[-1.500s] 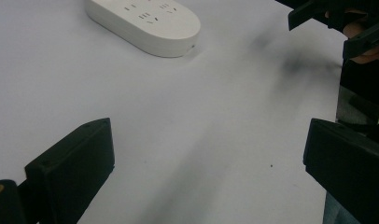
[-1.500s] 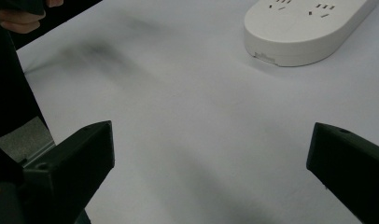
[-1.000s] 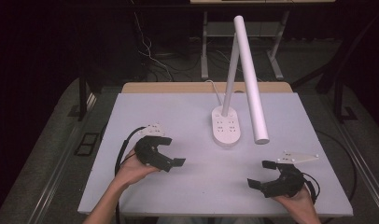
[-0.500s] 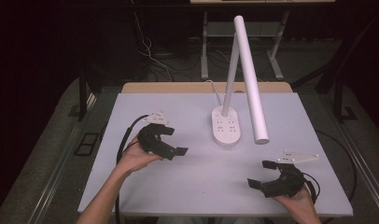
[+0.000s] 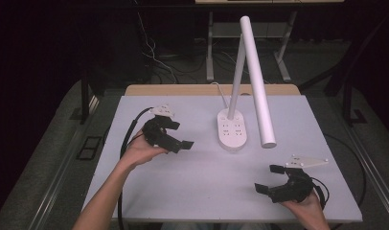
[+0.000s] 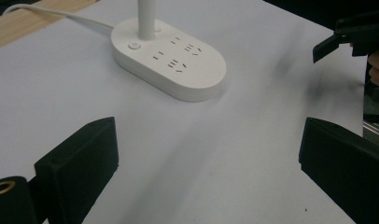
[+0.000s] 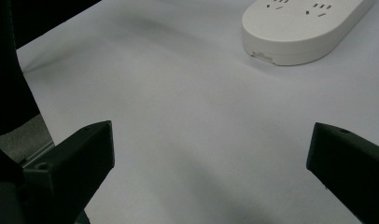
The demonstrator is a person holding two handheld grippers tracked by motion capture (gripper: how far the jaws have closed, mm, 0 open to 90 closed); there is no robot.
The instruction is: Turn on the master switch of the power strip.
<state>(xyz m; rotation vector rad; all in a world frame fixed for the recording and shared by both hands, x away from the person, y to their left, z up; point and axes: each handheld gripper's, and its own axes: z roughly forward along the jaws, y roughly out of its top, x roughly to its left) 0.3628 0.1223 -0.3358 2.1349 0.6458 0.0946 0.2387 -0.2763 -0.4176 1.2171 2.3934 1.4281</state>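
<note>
A white desk lamp stands mid-table on an oval base (image 5: 231,130) with sockets in its top. Its tube-shaped head (image 5: 257,86) slopes down to the right. My left gripper (image 5: 179,135) is held just above the table, left of the base, open and empty, pointing toward it. The left gripper view has the base (image 6: 178,65) ahead of the wide-apart jaws (image 6: 208,158). Near the front right edge my right gripper (image 5: 268,178) is open with nothing in it. From the right gripper view (image 7: 211,158) the base (image 7: 304,28) lies at the upper right.
The white table (image 5: 202,187) has a wooden strip along its back edge (image 5: 183,90). The lamp's white cord (image 5: 222,93) runs from the base toward the back. Black cables trail from both grippers. Dark floor and table legs lie beyond.
My left gripper has moved away from the front edge, forward and slightly right, closer to the lamp base. The right gripper has stayed in place.
</note>
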